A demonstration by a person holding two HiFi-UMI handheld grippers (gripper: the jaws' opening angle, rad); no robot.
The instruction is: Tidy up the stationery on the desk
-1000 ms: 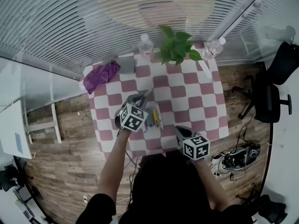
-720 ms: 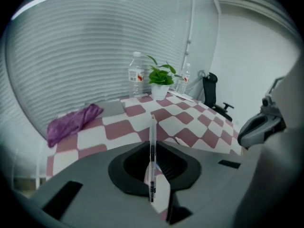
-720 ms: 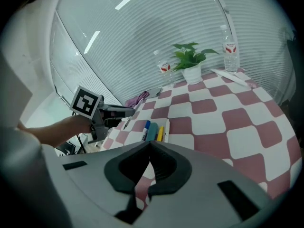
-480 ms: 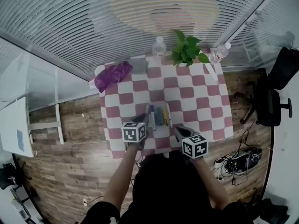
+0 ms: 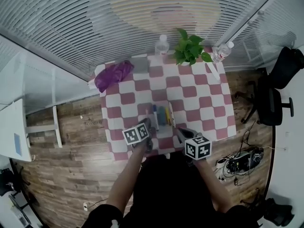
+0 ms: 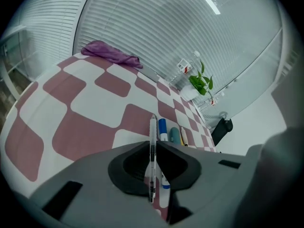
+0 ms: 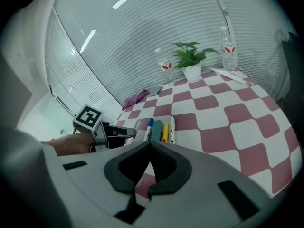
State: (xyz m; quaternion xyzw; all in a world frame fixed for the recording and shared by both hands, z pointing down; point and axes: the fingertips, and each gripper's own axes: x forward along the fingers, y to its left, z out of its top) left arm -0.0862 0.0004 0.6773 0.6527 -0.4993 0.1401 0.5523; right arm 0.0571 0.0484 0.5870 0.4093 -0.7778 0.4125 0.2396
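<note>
A row of pens lies near the front of the checkered table (image 5: 199,96): a blue-capped marker (image 5: 155,115), a teal one (image 5: 162,115), a yellow one (image 5: 167,117) and a white pen (image 5: 171,115). My left gripper (image 5: 147,124) sits just left of that row and is shut on a clear pen (image 6: 152,127), which points forward along the jaws beside the blue marker (image 6: 162,127). At the table's near edge, right of the row, my right gripper (image 5: 182,132) is shut with nothing in it (image 7: 149,144). From the right gripper view the left gripper (image 7: 121,133) shows beside the markers (image 7: 156,128).
A purple cloth (image 5: 113,74) and a grey pad (image 5: 140,65) lie at the far left. A potted plant (image 5: 190,51) and two water bottles (image 5: 162,44) (image 5: 222,51) stand along the far edge. A black office chair (image 5: 280,94) is on the floor to the right.
The left gripper has drawn back from mid-table toward the near edge and now rests left of the pen row. The right gripper has hardly moved.
</note>
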